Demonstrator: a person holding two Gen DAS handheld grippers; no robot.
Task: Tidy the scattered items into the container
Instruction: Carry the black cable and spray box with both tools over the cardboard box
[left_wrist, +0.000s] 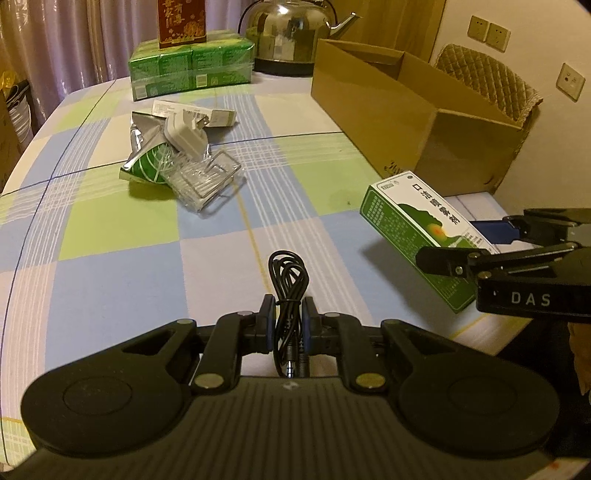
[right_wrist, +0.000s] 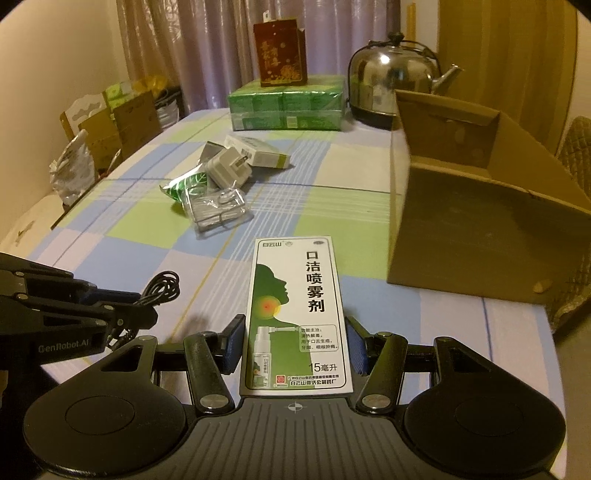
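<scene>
Both claws are loaded. The left claw (left_wrist: 289, 325) is clamped on a coiled black cable (left_wrist: 290, 284), its loops sticking out ahead of the pads, the plug ends hanging back toward the camera. The right claw (right_wrist: 295, 349) is clamped on the long sides of a green-and-white spray box (right_wrist: 297, 314), glossy card, its long axis running straight out along the fingers. Both are held up over the near edge of the bench (left_wrist: 110, 236), off its checked cloth.

The cardboard box (right_wrist: 461, 229) sits at the right edge of the bench, open top, stiff brown walls — ahead and to the right of the spray box, so the right claw looks nearer to it. Near the middle of the bench a pile waits: a white plug adapter (left_wrist: 184, 138), a foil packet (left_wrist: 146, 162), a clear plastic case (left_wrist: 203, 177).
</scene>
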